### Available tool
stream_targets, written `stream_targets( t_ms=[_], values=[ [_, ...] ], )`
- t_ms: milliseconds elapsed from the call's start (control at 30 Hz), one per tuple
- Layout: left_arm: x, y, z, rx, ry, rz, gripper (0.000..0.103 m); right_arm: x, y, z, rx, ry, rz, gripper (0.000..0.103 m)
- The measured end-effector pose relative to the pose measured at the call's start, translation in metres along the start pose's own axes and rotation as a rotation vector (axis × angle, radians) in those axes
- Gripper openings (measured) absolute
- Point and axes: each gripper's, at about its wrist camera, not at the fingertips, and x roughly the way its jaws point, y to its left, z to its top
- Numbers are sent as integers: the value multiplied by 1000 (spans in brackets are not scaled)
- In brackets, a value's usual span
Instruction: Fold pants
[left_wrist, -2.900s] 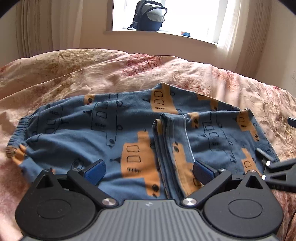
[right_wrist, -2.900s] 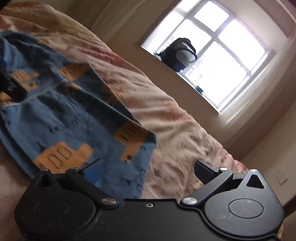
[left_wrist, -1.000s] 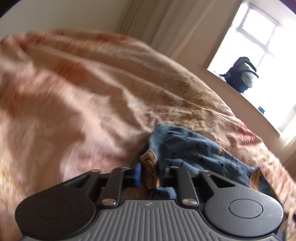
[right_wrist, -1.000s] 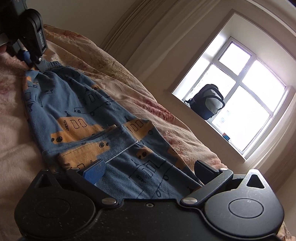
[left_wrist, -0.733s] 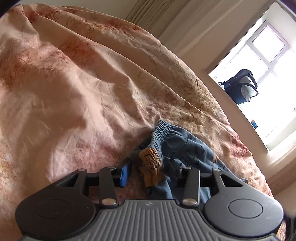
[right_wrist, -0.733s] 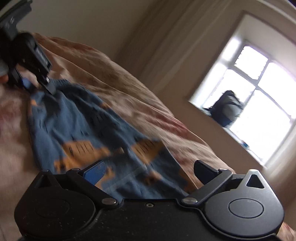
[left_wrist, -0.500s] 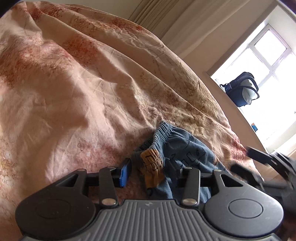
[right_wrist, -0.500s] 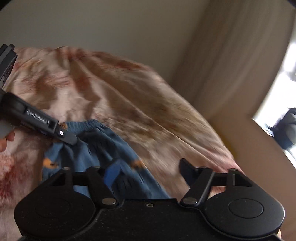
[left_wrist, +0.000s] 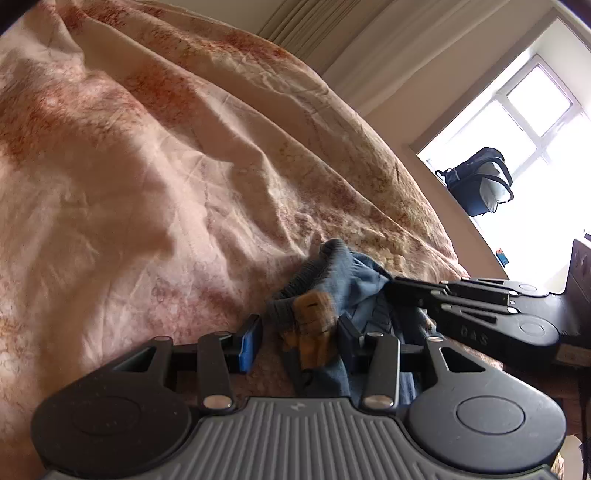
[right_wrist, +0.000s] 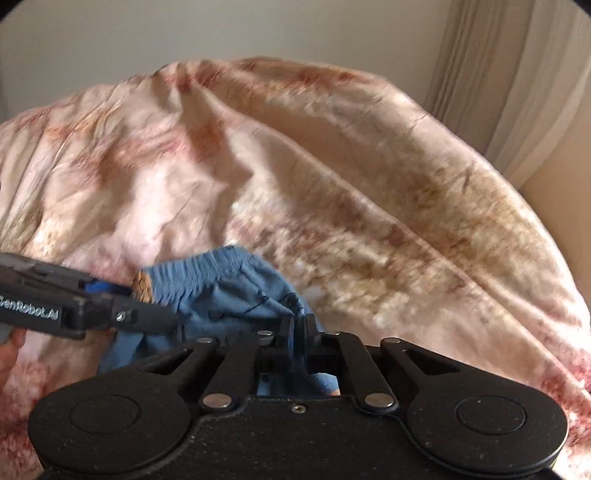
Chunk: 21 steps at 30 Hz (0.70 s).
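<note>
Right now the blue pants (left_wrist: 354, 280) sit bunched on the bedspread (left_wrist: 147, 166), a soft, crumpled pink-and-cream cover with rusty floral blotches and long shallow creases. The pants are a matte knit, blue with orange patches, and the gathered elastic waistband (right_wrist: 207, 273) shows as a ribbed, puckered ridge in the right wrist view. The left gripper (left_wrist: 299, 338) has its fingers partly apart, blue-padded finger on one side, black finger on the other, with an orange-printed lump of the waistband corner standing in the gap; the cloth touches the black finger but not the blue pad, so no firm pinch shows there. The right gripper (right_wrist: 298, 326) has its two black fingers drawn almost together, a thin fold of blue fabric caught between them at the waistband edge. In the left wrist view that right gripper comes in from the side as a flat black bar lying across the blue cloth. A dark backpack (left_wrist: 476, 181) stands on the bright windowsill (left_wrist: 491, 240), and pale pleated curtains (right_wrist: 517, 92) hang beside the bed. The right wrist view is slightly blurred.
</note>
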Motion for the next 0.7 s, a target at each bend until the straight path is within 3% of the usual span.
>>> stream_targets(
  t_ms=[100,200,333,433,533,567,700],
  values=[
    [2,-2,0,8,9,-8,49,9,-3,-5,22,25,-10,2],
    [6,5,4,-45,36,-37,49,14,2,-6,11,35,-26,6],
    [9,24,9,-192,55,-92,48,-10,-3,5,63,-65,0,22],
    [11,27,9,-219,56,-98,47,-10,-3,16,79,-86,31,30],
    [13,28,9,-223,66,-100,36,19,6,20,10,15,43,30],
    [15,29,9,-225,76,-102,28,30,8,20,-5,46,13,30],
    [18,29,11,-220,93,-102,21,36,-1,22,83,27,-120,28]
  ],
)
